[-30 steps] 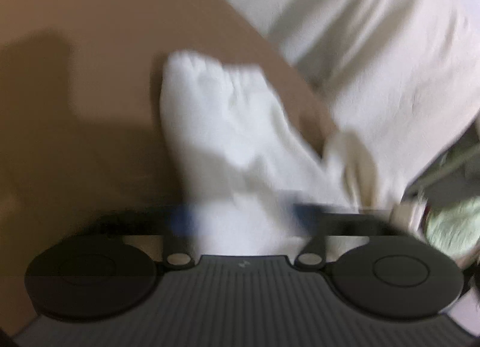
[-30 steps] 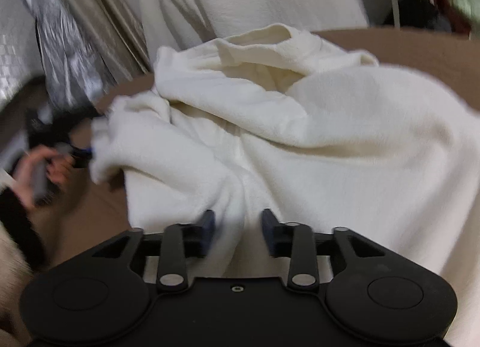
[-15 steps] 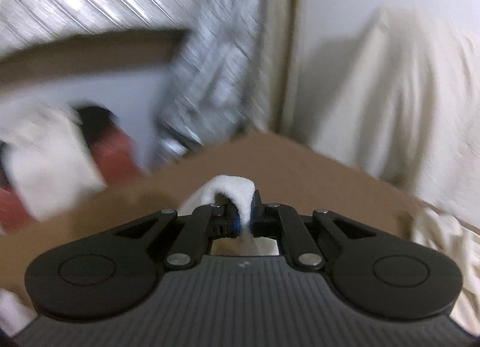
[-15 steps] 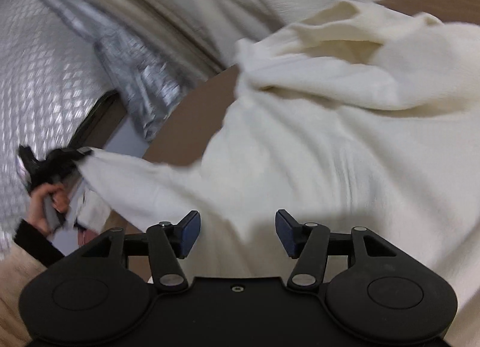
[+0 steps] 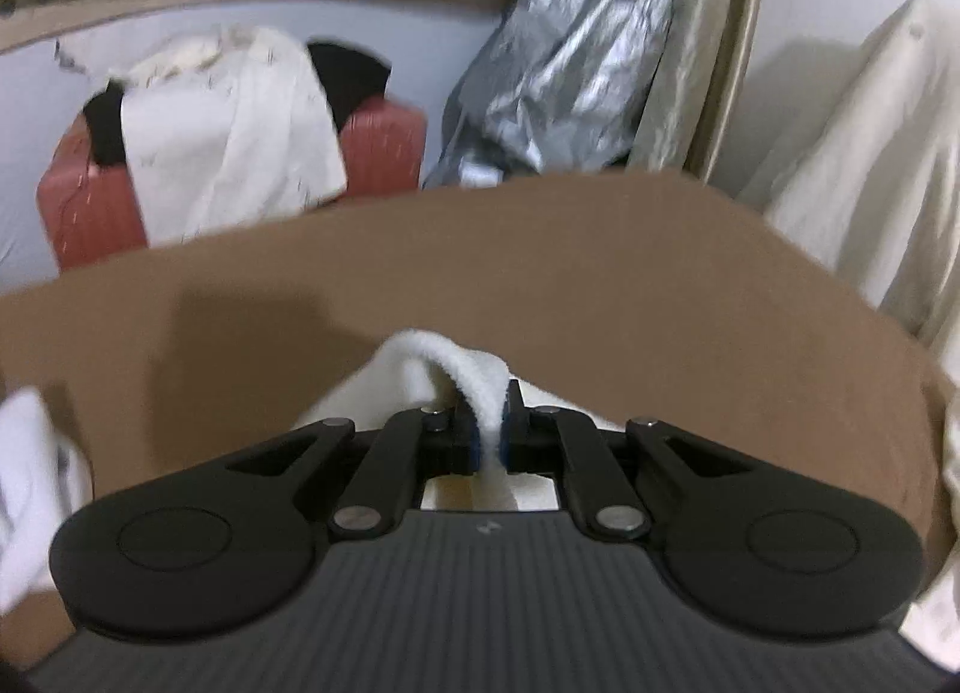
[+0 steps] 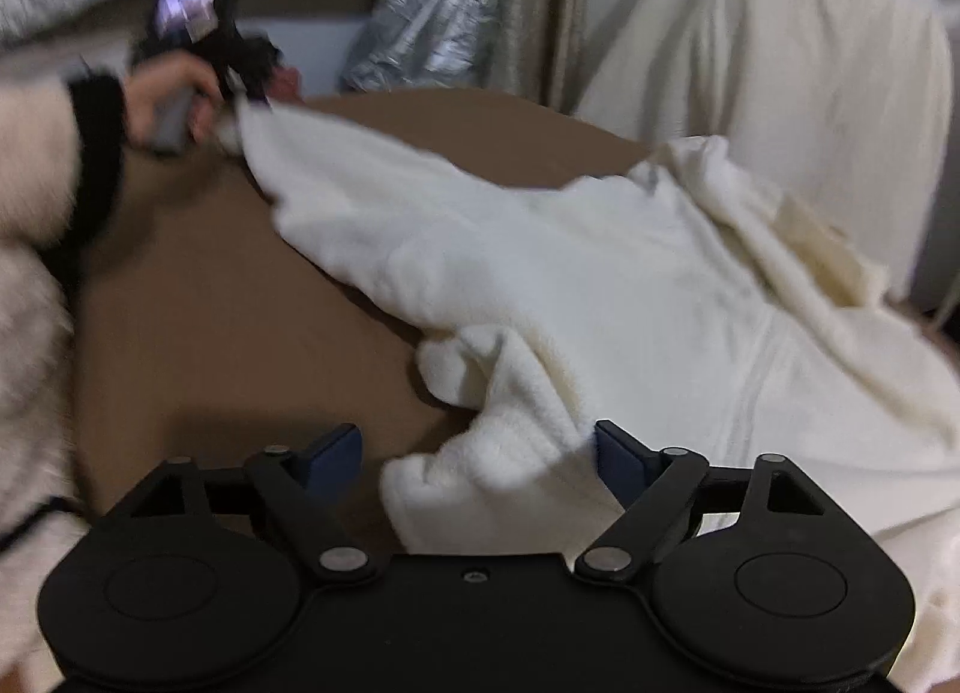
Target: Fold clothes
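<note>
since a second ago the left tongs (image 5: 489,435) have carried the sleeve end (image 5: 474,375) up and away to the far left, so the sleeve is drawn out long across the brown tabletop (image 6: 240,333). they are clenched on that cuff. right tongs (image 6: 477,450) gape wide at the near edge, with the white fleece top's (image 6: 630,285) hem corner lying between the jaws (ungripped, it seems). the sleeve's long axis runs from the left tongs down-right toward the body, which lies ahead-right of the right tongs.
</note>
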{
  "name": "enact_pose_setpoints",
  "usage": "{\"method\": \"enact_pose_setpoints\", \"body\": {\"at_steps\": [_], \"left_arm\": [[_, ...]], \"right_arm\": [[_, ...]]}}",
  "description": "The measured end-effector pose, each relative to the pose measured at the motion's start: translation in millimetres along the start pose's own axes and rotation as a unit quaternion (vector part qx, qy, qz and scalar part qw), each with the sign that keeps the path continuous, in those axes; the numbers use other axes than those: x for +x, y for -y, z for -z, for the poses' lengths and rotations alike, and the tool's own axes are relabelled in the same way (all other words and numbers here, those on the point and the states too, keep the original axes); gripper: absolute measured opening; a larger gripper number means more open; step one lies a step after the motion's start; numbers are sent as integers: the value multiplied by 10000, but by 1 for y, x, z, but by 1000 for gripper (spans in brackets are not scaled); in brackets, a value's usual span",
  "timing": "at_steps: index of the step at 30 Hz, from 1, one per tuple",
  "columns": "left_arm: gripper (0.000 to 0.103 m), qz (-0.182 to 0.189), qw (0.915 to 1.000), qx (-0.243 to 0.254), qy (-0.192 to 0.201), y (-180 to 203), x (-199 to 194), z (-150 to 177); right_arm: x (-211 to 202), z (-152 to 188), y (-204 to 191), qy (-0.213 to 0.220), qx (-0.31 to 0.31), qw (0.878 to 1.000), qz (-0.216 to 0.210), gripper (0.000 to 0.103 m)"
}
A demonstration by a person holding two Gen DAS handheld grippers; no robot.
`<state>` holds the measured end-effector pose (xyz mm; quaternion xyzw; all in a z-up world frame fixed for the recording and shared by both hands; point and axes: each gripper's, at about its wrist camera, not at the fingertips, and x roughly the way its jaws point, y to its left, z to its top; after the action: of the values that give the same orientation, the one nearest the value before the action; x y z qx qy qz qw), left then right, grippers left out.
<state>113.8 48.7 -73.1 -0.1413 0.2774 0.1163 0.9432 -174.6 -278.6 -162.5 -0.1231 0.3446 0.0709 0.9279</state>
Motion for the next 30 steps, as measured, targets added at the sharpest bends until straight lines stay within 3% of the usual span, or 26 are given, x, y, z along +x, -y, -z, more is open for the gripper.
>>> {"method": "enact_pose_setpoints", "body": {"at_steps": [2, 4, 5, 6, 9, 11, 13, 15, 16, 17, 19, 22, 24, 27, 30], "left_arm": [[5, -7, 9999, 69, 92, 0, 3, -2], [5, -14, 9997, 139, 184, -1, 6, -4], [5, -21, 9995, 163, 257, -1, 6, -7], [5, -36, 9990, 159, 408, -1, 2, -15], [6, -97, 9962, 144, 848, 0, -12, -41], [6, -235, 9944, 104, 1020, -4, -12, -51], [6, -377, 9947, 17, 954, -9, 0, -54], [12, -631, 9961, 166, 593, -10, 22, -47], [14, -906, 9948, 383, 251, -9, 37, -37], [16, -1144, 9917, 588, -85, -9, 52, -27], [16, -1285, 9862, 837, -617, -12, 65, -5], [18, -988, 9881, 810, -852, -18, 50, 11], [30, -676, 9920, 637, -850, -18, 25, 8], [52, -191, 9957, 727, -550, -3, -24, 8], [53, 324, 9924, 1097, -458, 36, -67, 24]], "right_arm": [[18, 4, 2, -186, -101, 9997, 151, 86], [34, 6, 14, -345, 10, 9993, 136, 54], [32, 0, 25, -398, 344, 9986, -20, 41], [26, -5, 38, -375, 686, 9966, -253, 35], [-16, -19, 79, 164, 1687, 9754, -1407, 34], [-30, -18, 87, 370, 1862, 9638, -1870, 34], [-39, -15, 92, 507, 1937, 9532, -2267, 34], [-44, -11, 94, 612, 1955, 9443, -2576, 35], [-37, -6, 87, 539, 1863, 9484, -2508, 35], [-23, -1, 79, 344, 1877, 9509, -2437, 35], [1, 10, 61, -104, 1961, 9537, -2279, 36], [6, 19, 47, -115, 1853, 9578, -2194, 44], [3, 19, 47, -87, 1925, 9559, -2216, 52], [-8, 8, 69, -26, 2310, 9434, -2379, 54], [-35, 6, 107, 283, 2823, 9296, -2354, 59]]}}
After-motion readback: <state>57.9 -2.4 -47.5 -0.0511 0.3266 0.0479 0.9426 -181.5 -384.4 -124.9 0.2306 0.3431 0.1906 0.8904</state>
